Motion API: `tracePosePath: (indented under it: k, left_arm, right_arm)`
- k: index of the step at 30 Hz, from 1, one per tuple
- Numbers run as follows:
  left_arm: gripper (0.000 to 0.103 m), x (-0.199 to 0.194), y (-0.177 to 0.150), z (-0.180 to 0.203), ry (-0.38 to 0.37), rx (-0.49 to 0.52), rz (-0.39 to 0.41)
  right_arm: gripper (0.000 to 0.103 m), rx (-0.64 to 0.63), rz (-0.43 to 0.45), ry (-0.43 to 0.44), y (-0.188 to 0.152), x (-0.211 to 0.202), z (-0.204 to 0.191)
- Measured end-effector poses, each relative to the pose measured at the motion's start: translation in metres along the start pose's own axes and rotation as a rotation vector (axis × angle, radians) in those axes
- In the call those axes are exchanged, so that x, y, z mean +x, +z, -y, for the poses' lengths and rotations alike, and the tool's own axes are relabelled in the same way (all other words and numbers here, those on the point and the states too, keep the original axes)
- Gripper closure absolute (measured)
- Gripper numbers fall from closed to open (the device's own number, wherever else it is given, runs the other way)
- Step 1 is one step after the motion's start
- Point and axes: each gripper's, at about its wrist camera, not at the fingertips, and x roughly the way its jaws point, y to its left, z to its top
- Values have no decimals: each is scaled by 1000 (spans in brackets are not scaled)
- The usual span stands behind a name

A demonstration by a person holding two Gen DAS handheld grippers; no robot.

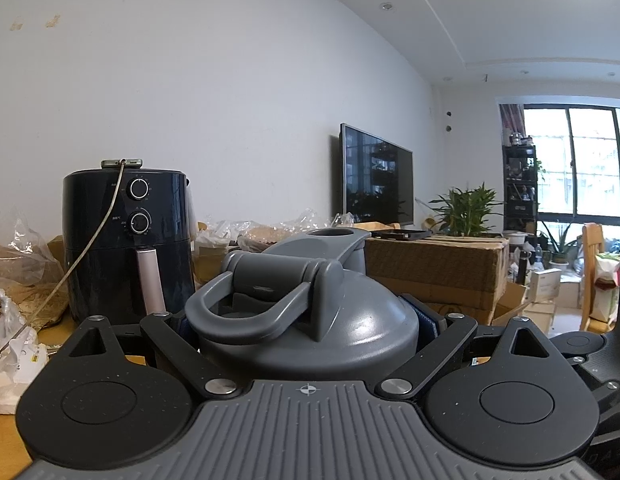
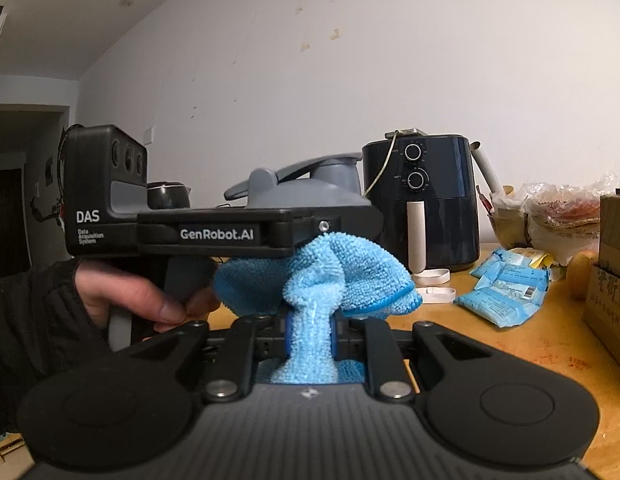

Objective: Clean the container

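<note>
You face a plain white wall point(image 1: 210, 80) with a few brownish marks, and a dark television point(image 1: 375, 176) leans against it over a wooden table point(image 2: 509, 340) crowded with bags and a cardboard box point(image 1: 433, 268). To your right, daylight pours through a large window point(image 1: 581, 160), with a leafy plant point(image 1: 465, 206) and a dark shelf point(image 1: 519, 184) beside it.

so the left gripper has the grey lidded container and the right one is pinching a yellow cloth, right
Not quite: the cloth pinched in the right gripper is blue, not yellow, as the right wrist view shows. The left gripper does hold the grey lidded container.
</note>
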Motion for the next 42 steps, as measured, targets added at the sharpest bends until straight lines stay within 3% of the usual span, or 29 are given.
tracePosePath:
  k: [22,29,42]
  left_arm:
    - [8,0,3,1,6,-2,7]
    - [8,0,6,0,7,-2,7]
    - [8,0,7,1,13,-2,9]
  right_arm:
    - [90,24,3,17,-7,-5,1]
    - [89,36,9,37,-12,-20,4]
    - [89,81,12,0,-21,-53,18]
